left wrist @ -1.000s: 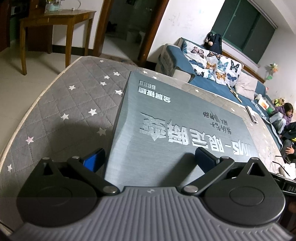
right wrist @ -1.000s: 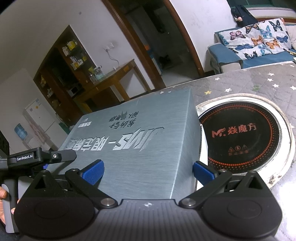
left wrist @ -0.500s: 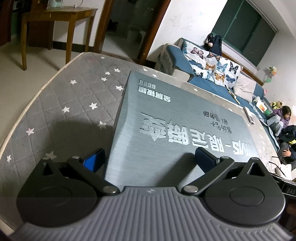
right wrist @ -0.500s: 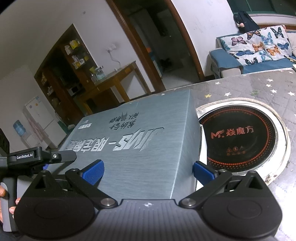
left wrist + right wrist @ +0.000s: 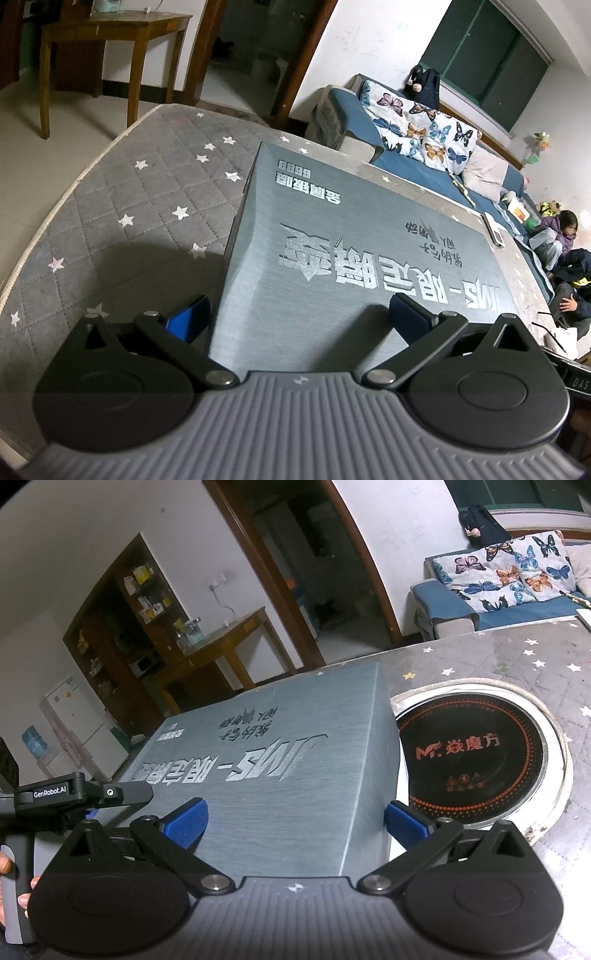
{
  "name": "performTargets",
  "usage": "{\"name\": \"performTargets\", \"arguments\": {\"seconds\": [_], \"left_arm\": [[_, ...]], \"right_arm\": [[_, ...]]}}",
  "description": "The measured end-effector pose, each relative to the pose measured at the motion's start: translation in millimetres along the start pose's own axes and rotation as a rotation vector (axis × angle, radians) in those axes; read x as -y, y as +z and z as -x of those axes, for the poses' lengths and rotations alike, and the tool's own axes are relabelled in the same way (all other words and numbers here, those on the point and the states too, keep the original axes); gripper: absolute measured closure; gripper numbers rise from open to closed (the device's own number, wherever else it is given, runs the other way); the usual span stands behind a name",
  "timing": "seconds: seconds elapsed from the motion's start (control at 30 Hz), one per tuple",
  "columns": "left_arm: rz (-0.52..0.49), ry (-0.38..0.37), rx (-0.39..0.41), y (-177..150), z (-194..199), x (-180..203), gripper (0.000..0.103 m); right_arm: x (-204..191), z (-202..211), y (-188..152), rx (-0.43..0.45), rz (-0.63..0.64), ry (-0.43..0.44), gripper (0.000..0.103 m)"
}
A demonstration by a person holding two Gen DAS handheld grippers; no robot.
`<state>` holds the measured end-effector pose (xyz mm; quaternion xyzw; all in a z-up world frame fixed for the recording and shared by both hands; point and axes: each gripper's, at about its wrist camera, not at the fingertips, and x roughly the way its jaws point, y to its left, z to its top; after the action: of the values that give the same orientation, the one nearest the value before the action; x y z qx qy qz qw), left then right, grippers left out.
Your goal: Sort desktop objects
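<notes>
Both grippers, left gripper (image 5: 297, 314) and right gripper (image 5: 295, 821), stood with jaws wide open, each straddling a near corner of the grey box (image 5: 354, 251) and gripping nothing; a one-sided shove risked skidding it onto the hob (image 5: 476, 753).

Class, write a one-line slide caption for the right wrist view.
Right tool open astride grey box, beside round cooktop.

Box (image 5: 354, 258) slightly lower in left wrist frame, more star-patterned mat (image 5: 129, 206) showing upper left; induction plate (image 5: 472, 753) shifted right in right wrist frame.

"GenRobot.AI" on left gripper (image 5: 83, 794)
</notes>
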<state>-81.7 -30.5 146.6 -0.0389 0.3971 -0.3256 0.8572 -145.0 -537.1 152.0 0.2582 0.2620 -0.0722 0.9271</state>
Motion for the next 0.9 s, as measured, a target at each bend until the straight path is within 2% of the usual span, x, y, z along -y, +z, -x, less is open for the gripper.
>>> {"name": "performTargets", "arguments": {"seconds": [0.5,0.9], "left_arm": [[0.006,0.011,0.017,-11,16,-2,0.0],[-0.017,0.011,0.039,-41,50,-1,0.0]], "right_arm": [[-8,5,-4,0.002,0.019,0.01,0.0],[-18,31,-34,0.014,0.019,0.018,0.0]]}}
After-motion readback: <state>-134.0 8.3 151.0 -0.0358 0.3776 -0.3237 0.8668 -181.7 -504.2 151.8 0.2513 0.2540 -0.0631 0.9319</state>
